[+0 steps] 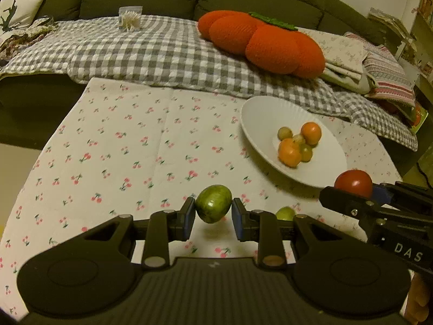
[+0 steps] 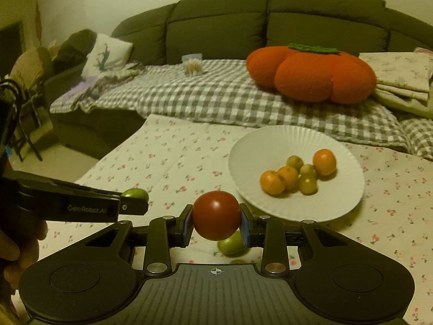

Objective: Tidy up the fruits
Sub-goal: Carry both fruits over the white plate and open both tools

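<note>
The left tongs are clamped on a green fruit, pads pressing its two sides at the widest part, and it hangs clear above the cherry-print cloth on the counter. The right tongs are clamped the same way on a red tomato, also lifted off the cloth. Both fruits look small, light, smooth-skinned and rather glossy, so they could slip or roll out if the pads sit off-centre; the tomato is likely soft and would bruise under a hard squeeze. A hold across the middle, as now, seems the safest.

From the left wrist view the white plate lies at about 1 o'clock of the green fruit, well apart; from the right wrist view it lies at about 1 to 2 o'clock of the tomato, near. On the plate rest small oranges and small green fruits in a loose cluster. Another green fruit lies on the cloth just below the tomato.
</note>
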Tool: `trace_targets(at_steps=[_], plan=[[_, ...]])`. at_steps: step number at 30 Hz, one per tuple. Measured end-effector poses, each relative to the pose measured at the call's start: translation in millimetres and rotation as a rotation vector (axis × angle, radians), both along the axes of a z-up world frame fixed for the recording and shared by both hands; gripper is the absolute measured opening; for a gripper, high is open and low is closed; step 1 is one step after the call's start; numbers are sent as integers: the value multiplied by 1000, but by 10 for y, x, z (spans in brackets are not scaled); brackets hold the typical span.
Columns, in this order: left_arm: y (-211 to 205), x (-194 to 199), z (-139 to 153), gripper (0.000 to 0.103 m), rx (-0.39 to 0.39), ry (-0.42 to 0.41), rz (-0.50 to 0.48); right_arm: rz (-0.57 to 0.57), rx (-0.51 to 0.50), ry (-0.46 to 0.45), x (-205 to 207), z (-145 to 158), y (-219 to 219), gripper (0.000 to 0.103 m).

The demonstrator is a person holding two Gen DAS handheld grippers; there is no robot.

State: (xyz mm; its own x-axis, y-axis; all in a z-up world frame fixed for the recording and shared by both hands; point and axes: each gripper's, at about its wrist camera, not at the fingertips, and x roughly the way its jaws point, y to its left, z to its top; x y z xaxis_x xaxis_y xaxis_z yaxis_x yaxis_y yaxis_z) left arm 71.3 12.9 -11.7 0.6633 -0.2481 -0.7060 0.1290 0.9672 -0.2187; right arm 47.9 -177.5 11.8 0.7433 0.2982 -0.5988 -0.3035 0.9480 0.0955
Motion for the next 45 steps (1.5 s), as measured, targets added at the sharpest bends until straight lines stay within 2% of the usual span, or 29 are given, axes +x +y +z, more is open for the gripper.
trace_targets(at_steps=[11,25,29,38,45], plan=[[-250,151,186,27,-34,-52,-24,-84,55,-35,91,144,-329,32],[-614,477,217,27,-43,-107,-64,-219,108,-33,327,160,-837,32],[-717,630,179,27,-43,-124,-88,-253,131,-17,405,126,-965,32],[-709,952,-31,27,-127,-92,-94,-318,210,34,662,4,-1225,33],[-828,1043,-177,27,-104,-77,-109,-323,206,80,876,-192,-1219,33]])
